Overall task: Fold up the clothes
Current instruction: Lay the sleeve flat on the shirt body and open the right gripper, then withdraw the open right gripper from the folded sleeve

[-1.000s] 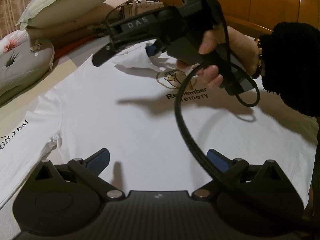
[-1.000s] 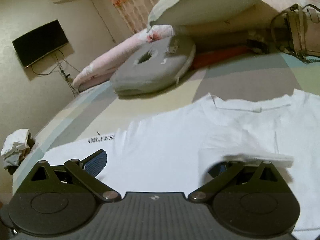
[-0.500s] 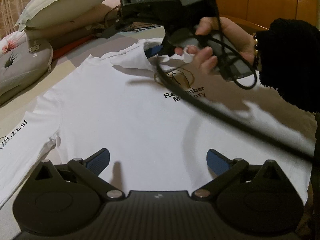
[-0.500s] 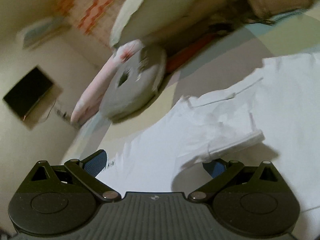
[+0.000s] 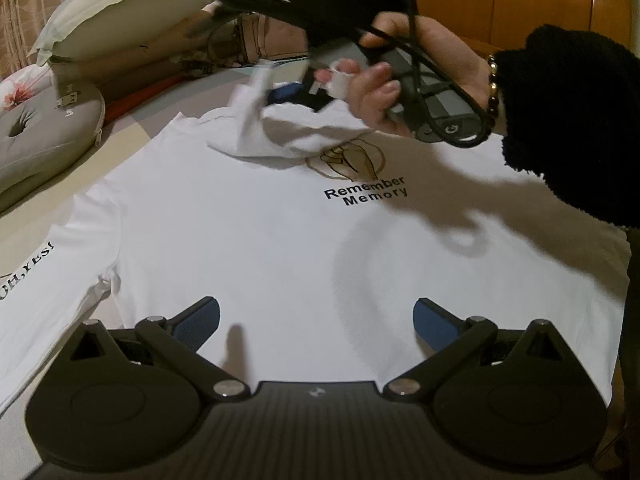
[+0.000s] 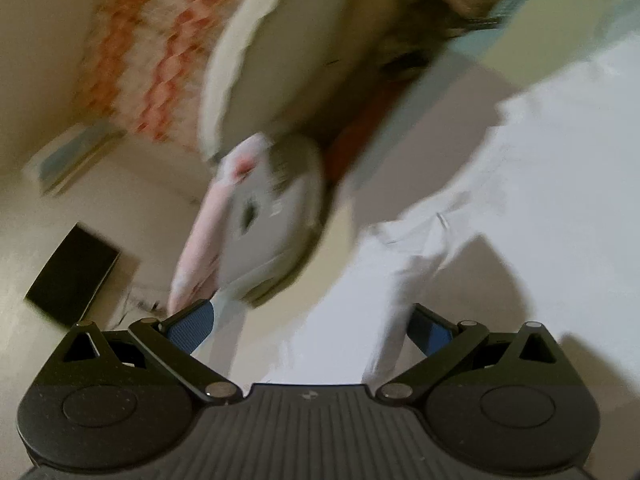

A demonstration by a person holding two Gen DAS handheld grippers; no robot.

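A white T-shirt point(image 5: 260, 240) printed "Remember Memory" lies flat on the bed, front up. My left gripper point(image 5: 316, 320) hovers open over its lower part with nothing between the fingers. Near the collar, a hand point(image 5: 400, 92) holds the right gripper tilted. The shirt's far sleeve point(image 5: 256, 120) is raised off the bed and drapes over that gripper's blue pad point(image 5: 285, 93). In the blurred right wrist view, my right gripper point(image 6: 310, 328) has its fingers wide apart. The lifted sleeve point(image 6: 404, 280) hangs against the right finger.
A grey round cushion point(image 5: 36, 136) and a white pillow point(image 5: 120, 12) lie at the left of the bed. A handbag point(image 5: 256, 40) sits beyond the collar. A wooden headboard point(image 5: 520, 0) stands behind. A black fuzzy sleeve point(image 5: 568, 120) reaches in from the right.
The right gripper has risen and rolled sideways, lifting the sleeve higher off the shirt. The left gripper has stayed where it was.
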